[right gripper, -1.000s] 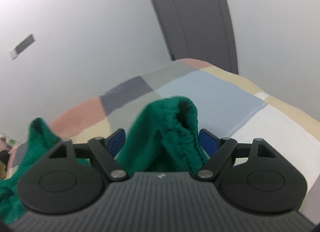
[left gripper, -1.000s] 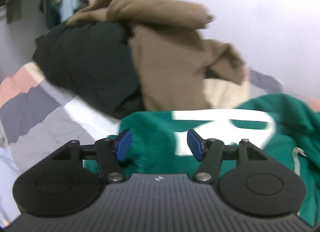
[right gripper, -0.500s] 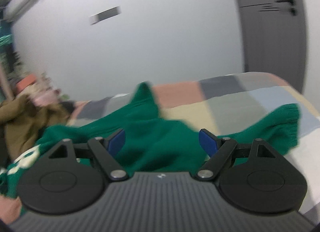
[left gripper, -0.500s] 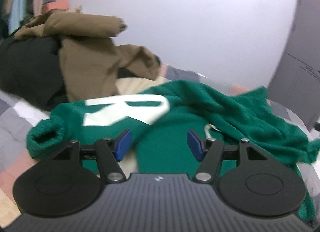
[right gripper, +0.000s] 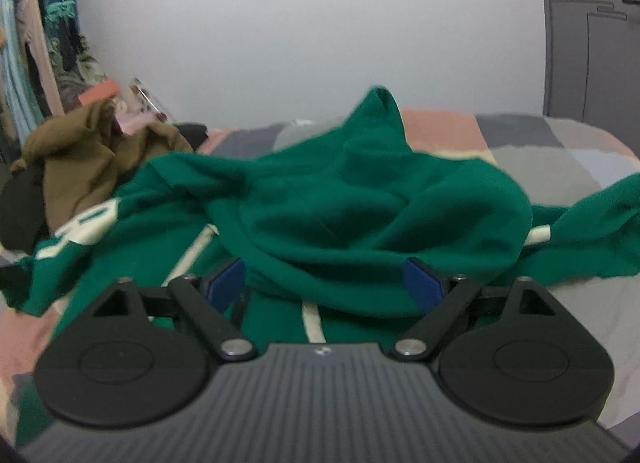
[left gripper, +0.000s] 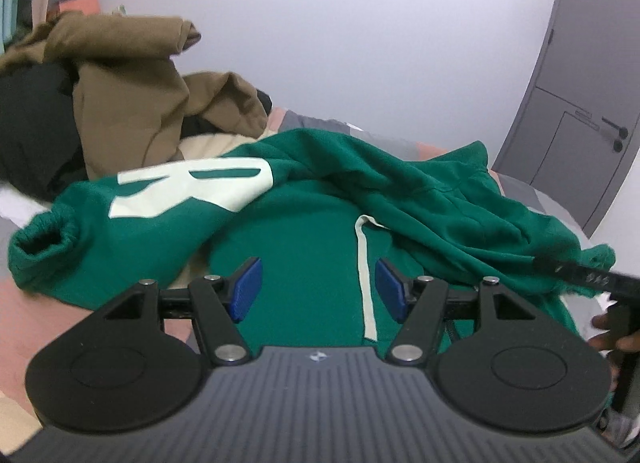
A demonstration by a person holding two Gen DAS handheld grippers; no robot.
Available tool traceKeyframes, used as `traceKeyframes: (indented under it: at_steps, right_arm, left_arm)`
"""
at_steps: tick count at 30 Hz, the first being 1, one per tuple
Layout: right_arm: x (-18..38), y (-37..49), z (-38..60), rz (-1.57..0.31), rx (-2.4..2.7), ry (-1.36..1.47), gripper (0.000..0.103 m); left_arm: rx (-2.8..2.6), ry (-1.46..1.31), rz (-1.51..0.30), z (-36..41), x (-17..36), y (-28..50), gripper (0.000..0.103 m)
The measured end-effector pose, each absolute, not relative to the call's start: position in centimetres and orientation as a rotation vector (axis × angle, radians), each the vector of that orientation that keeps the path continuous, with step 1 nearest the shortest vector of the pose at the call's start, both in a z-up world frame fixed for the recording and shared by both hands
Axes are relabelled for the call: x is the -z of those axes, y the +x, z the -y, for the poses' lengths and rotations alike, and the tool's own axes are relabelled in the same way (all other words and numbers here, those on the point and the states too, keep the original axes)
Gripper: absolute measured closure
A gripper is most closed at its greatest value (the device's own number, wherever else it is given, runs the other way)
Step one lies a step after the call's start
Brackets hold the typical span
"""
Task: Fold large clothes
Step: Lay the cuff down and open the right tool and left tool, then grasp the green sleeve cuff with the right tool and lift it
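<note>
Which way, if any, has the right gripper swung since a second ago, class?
Yes. The right gripper has swung left: the grey door, once straight ahead, now sits at the view's right edge, and the brown clothes pile has come into view.

Plain white wall [left gripper: 420,43], grey door [left gripper: 576,111], patchwork-covered bed [right gripper: 560,143]

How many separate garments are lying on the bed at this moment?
3: a green hoodie spread in front, a brown garment heaped behind it, and a black garment beside the brown one. More may be buried in that pile.
</note>
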State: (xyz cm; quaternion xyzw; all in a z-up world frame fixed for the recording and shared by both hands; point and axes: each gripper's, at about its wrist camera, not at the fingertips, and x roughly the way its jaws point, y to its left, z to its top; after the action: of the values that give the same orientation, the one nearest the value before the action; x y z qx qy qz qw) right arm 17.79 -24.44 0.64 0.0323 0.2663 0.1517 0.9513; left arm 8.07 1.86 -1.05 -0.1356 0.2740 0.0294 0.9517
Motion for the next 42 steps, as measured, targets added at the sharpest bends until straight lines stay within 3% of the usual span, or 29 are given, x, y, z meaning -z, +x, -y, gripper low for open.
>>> traceKeyframes:
  at_steps: [7, 21, 28, 31, 33, 36, 42]
  right_arm:
    - [2.3, 21.5, 25.6, -0.586, -0.226, 0.106, 0.016]
    - [0.5, 20.9, 29.5, -0.379, 0.101, -0.006, 0.016]
    - [3.5, 23.8, 32.2, -0.587, -0.089, 0.232, 0.017]
    - [4.4, 24.7, 31.4, -0.662, -0.126, 0.21, 0.041]
    - [4.0, 25.4, 30.5, -0.68, -0.126, 0.168, 0.069]
    - [1.2, 26.9, 28.3, -0.679, -0.138, 0.087, 0.078]
    - [-8.7, 32.0, 22.9, -0.607, -0.259, -0.053, 0.081]
  left_arm:
    - [-0.06, -0.338, -0.597, -3.0, 2.8, 10.4, 0.035]
    - [-0.061, -0.382, -0.653, -3.5, 5.0, 12.2, 0.035]
    - [-0.068, -0.382, -0.662, -3.3, 5.3, 12.4, 0.035]
    - [-0.079, -0.377, -0.67, -3.3, 5.5, 12.4, 0.035]
    - [-0.086, -0.376, -0.675, -3.4, 5.7, 12.4, 0.035]
    - [-0.102, -0.368, -0.69, -3.7, 6.3, 12.5, 0.035]
    - [-0.108, -0.379, -0.685, -4.9, 6.9, 14.8, 0.035]
